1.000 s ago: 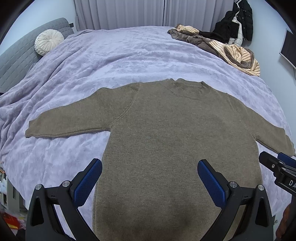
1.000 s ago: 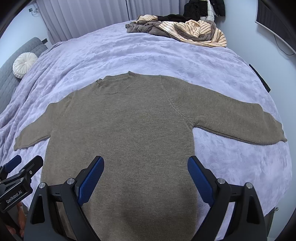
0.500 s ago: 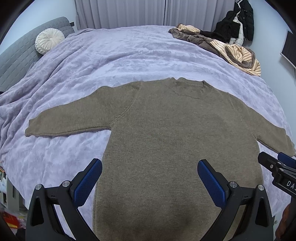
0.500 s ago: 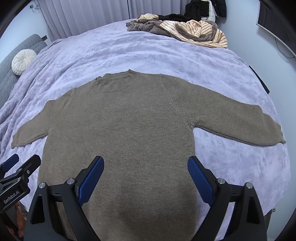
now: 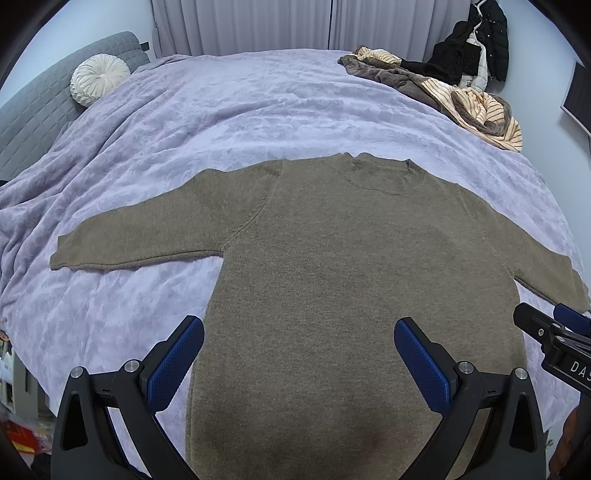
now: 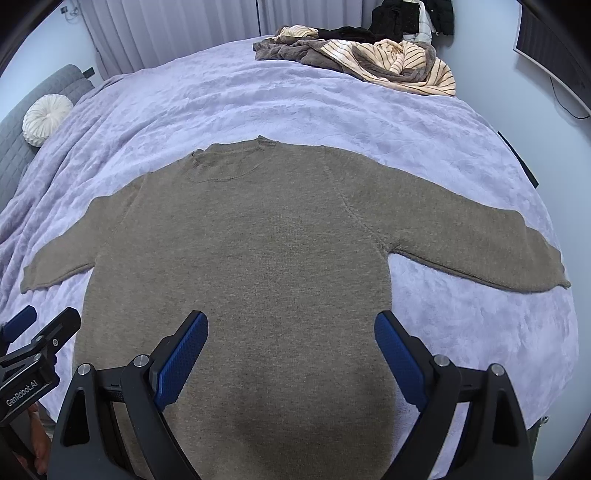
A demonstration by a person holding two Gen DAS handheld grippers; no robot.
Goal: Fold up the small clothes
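Barely any change: my left gripper (image 5: 298, 362) and right gripper (image 6: 291, 356) still hover, fingers wide apart and empty, over the sweater (image 5: 332, 266) spread flat on the bed (image 5: 258, 110); folding not started.

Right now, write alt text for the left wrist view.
An olive-brown sweater lies flat, sleeves spread, on a lavender bedspread. The open left tongs hover above its hem; crumpled clothes are piled at the far right corner.

A home bedroom: lavender-covered bed (image 5: 258, 110), round pillow (image 5: 99, 79), curtains (image 5: 258, 22).
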